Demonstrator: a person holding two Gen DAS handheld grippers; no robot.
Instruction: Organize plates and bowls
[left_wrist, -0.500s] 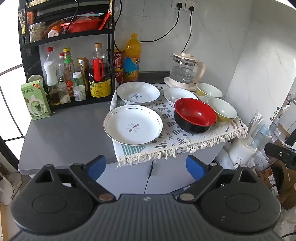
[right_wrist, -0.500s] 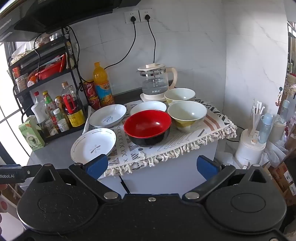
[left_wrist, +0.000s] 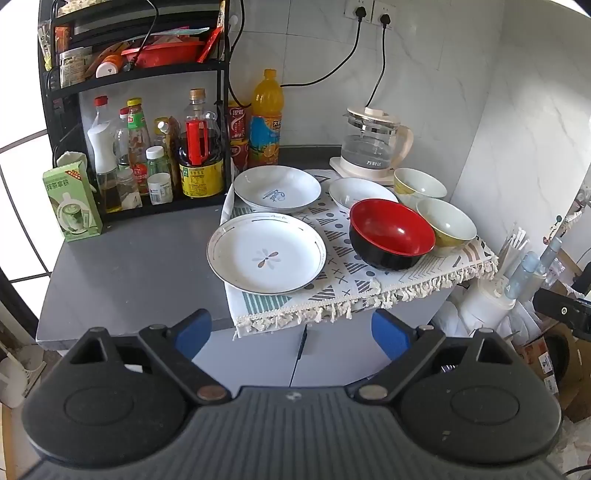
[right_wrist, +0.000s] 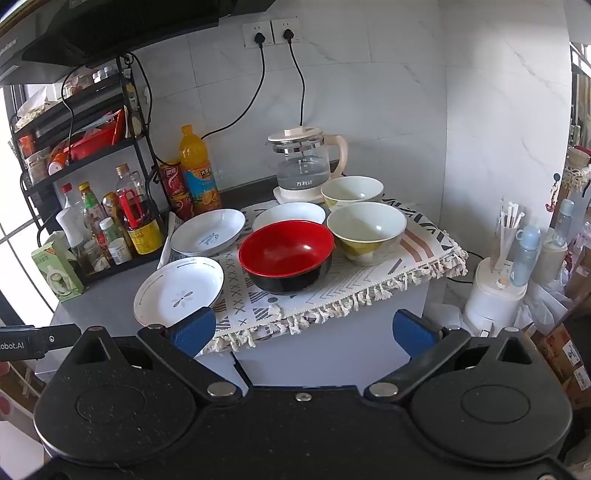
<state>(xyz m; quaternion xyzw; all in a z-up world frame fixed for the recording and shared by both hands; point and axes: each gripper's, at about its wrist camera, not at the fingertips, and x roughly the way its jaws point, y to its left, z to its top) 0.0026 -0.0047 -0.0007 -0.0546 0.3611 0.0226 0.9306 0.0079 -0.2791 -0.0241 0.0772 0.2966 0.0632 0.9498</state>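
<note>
Both grippers hang short of the counter, tilted down toward it, and neither is touching anything. The left gripper (left_wrist: 291, 334) has its blue pads spread wide with nothing between them; the right gripper (right_wrist: 304, 330) is spread just as wide and equally empty. Nearest the tools, at the front edge of the patterned cloth (left_wrist: 354, 284), lies the flower plate (left_wrist: 266, 253), flat, its left rim hanging over the cloth's left edge above the grey counter (left_wrist: 129, 266). From the left wrist view it sits just beyond the gap between the pads; from the right wrist view its near rim is partly hidden behind that gripper's left pad. Beside it toward the right, still near the front edge, stands the red bowl (left_wrist: 391, 233), upright, red inside and black outside. Just right of it is a yellow bowl (left_wrist: 447, 226), its rim very close to the red one; contact can't be judged. Further back, behind the flower plate, rests the blue-marked plate (left_wrist: 277, 188) at the cloth's back left corner. A shallow white dish (left_wrist: 360, 192) lies behind the red bowl, and a second yellow bowl (left_wrist: 419, 184) stands at the back right. Behind that is the glass kettle (left_wrist: 371, 142), with the bottle rack (left_wrist: 147, 147) at the counter's back left.
</note>
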